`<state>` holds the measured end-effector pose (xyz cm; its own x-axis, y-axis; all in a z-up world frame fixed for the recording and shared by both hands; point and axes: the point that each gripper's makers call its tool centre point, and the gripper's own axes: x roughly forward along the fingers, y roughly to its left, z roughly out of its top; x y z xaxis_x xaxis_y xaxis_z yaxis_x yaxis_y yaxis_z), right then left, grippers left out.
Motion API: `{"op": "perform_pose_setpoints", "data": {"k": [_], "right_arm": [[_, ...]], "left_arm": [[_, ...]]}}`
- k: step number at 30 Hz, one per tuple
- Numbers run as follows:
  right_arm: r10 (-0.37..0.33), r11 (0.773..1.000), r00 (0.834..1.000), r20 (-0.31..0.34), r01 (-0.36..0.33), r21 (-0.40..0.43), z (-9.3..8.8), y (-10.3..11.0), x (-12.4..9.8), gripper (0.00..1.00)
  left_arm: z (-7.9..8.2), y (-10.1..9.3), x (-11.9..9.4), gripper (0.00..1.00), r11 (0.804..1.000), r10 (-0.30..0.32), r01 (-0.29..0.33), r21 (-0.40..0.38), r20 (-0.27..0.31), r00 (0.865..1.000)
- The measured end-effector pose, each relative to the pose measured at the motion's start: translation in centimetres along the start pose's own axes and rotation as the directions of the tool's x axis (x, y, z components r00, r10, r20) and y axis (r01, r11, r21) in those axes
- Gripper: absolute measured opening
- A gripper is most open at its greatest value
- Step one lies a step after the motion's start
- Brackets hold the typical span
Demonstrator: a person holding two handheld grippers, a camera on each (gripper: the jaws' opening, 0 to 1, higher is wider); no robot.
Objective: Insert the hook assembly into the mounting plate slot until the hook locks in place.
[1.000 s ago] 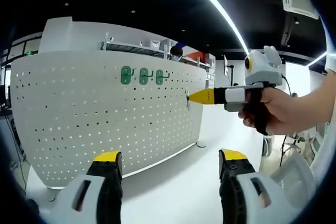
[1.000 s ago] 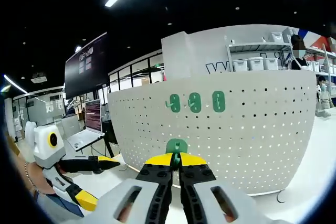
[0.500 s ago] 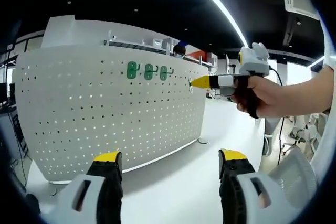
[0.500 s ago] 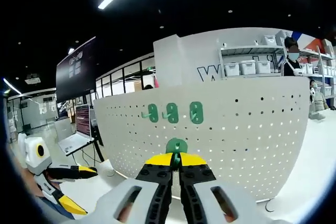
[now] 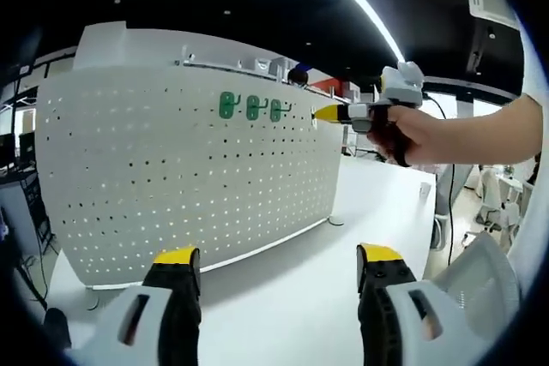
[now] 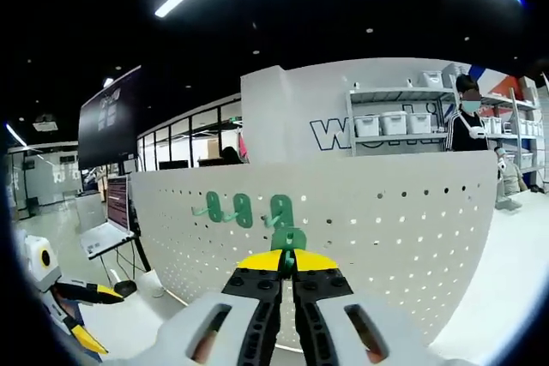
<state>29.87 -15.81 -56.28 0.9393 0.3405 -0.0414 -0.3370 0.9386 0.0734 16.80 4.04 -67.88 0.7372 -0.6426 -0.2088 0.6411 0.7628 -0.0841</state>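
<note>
Holding my right hand-held gripper (image 6: 286, 265) clamped on the green hook (image 6: 289, 238) at frame centre, I judge insertion into the pegboard (image 6: 386, 237) pending, with my left hand-held gripper (image 5: 273, 265) apart.

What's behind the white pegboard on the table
Over the pegboard's top edge, shelves with white bins, a white wall with dark lettering and a standing person show. Anything lower behind the board is covered; its holes show just light.

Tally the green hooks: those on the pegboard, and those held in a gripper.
Hooks on the pegboard: 3
Hooks held in the right gripper: 1
Total: 4
</note>
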Motion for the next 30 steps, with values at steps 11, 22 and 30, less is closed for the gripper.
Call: {"op": "perform_pose_setpoints", "data": {"k": [11,22,30], "right_arm": [[-0.028,0.999,0.999,0.03,0.03,-0.045,1.2,-1.6,1.4,0.0],[-0.039,0.995,0.998,0.047,0.043,-0.094,1.6,-2.6,2.4,0.0],[-0.038,0.992,0.998,0.058,0.045,-0.115,1.9,-3.0,3.0,0.01]], "left_arm": [[-0.9,0.6,-0.7,0.76,1.0,0.015,-0.016,-0.018,-0.008,1.0],[-1.6,0.8,-1.3,0.74,0.999,0.028,-0.028,-0.02,-0.018,0.999],[-1.8,0.7,-1.6,0.74,0.999,0.034,-0.035,-0.026,-0.02,0.999]]}}
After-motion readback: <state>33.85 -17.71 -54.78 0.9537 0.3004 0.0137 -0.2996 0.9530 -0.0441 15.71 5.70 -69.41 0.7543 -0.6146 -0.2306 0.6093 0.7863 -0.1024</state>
